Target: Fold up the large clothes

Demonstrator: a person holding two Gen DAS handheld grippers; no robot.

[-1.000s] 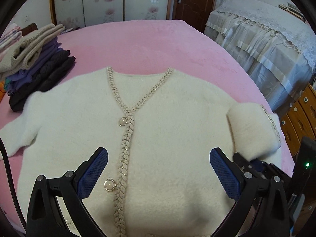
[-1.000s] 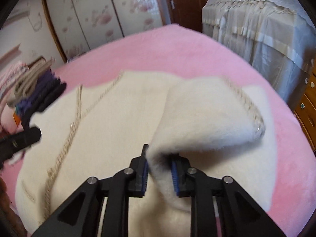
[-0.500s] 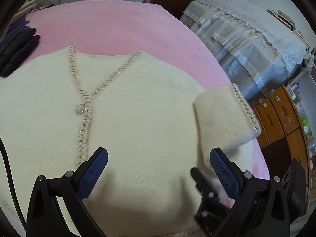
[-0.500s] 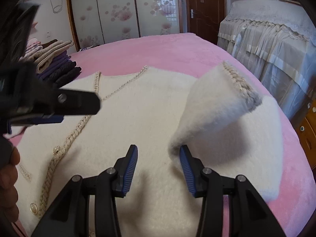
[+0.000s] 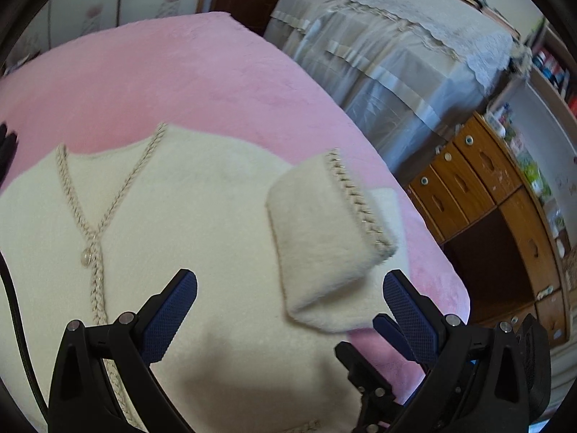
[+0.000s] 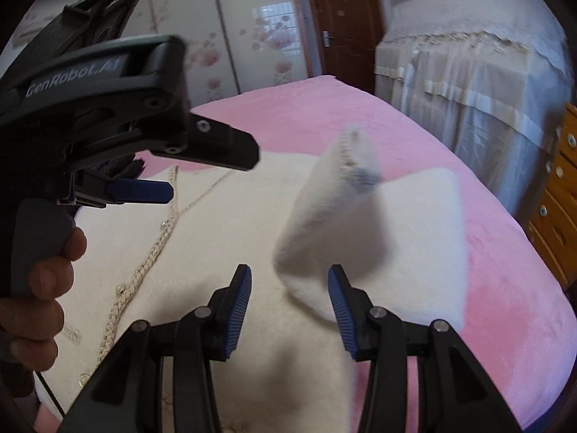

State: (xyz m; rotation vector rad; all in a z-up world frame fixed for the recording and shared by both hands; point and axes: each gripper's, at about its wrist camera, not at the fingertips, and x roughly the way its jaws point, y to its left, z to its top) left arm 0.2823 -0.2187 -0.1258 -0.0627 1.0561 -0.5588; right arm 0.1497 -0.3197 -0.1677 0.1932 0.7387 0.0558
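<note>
A cream fluffy cardigan [image 5: 187, 216] with braided trim lies spread front-up on the pink bed [image 5: 162, 72]. Its right sleeve [image 5: 324, 238] is folded back over the body, cuff trim showing. My left gripper [image 5: 288, 288] hovers open above the cardigan's lower part, holding nothing. My right gripper [image 6: 290, 278] is open too; the sleeve [image 6: 331, 216] stands loosely just ahead of its blue pads, and the pads do not press it. In the right wrist view the left gripper [image 6: 137, 191] and the hand [image 6: 43, 288] holding it fill the upper left. The right gripper's finger [image 5: 389, 328] shows low in the left wrist view.
The bed's right edge [image 5: 450, 288] drops off beside wooden drawers [image 5: 487, 187]. A piece of furniture under a lace-edged cover [image 5: 396, 54] stands behind. A dark door [image 6: 339, 25] and floral wardrobe doors [image 6: 234, 36] are at the back. Dark folded clothes [image 5: 5, 148] peek in at left.
My right gripper opened and let go of the sleeve, which now rests folded over the cardigan. Both grippers drew back and up; the left one swung toward the bed's right side.
</note>
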